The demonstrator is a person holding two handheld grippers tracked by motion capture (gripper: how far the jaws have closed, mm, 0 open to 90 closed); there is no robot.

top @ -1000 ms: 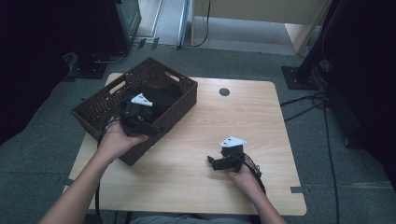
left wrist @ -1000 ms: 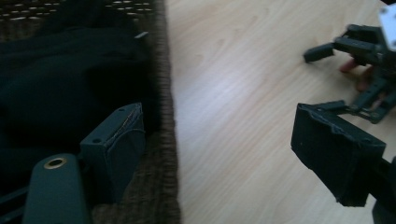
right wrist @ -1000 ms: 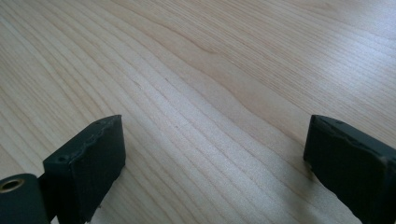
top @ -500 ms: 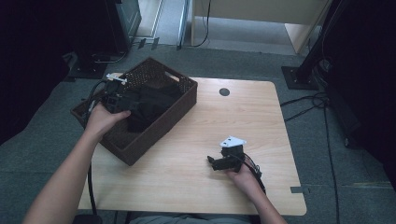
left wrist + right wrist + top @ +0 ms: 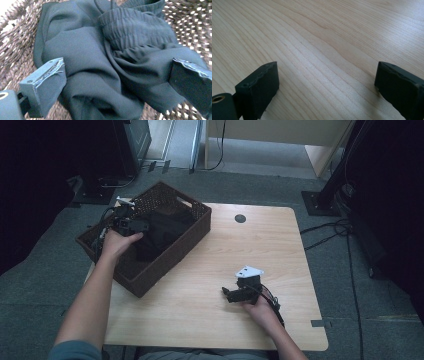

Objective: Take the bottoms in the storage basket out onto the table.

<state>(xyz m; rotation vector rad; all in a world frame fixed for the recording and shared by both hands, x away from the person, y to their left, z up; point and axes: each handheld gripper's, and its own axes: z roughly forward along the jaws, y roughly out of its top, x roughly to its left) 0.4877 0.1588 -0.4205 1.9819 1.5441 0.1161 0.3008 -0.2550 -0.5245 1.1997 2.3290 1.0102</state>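
Shifted across to the basket's nine o'clock rim, the left tongs (image 5: 131,222) have just been opening, jaws wide over the dark garment (image 5: 110,62) without pinching it. Nearest, at five o'clock on the bench (image 5: 210,285), the right tongs (image 5: 231,294) rest spread apart. Farther off, that garment lies crumpled inside the wicker basket (image 5: 172,252) at ten o'clock.

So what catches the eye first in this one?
The brown wicker basket at the table's left, with a dark crumpled garment inside. The left gripper hangs over it, jaws wide open. The right gripper rests open on bare wood near the front.
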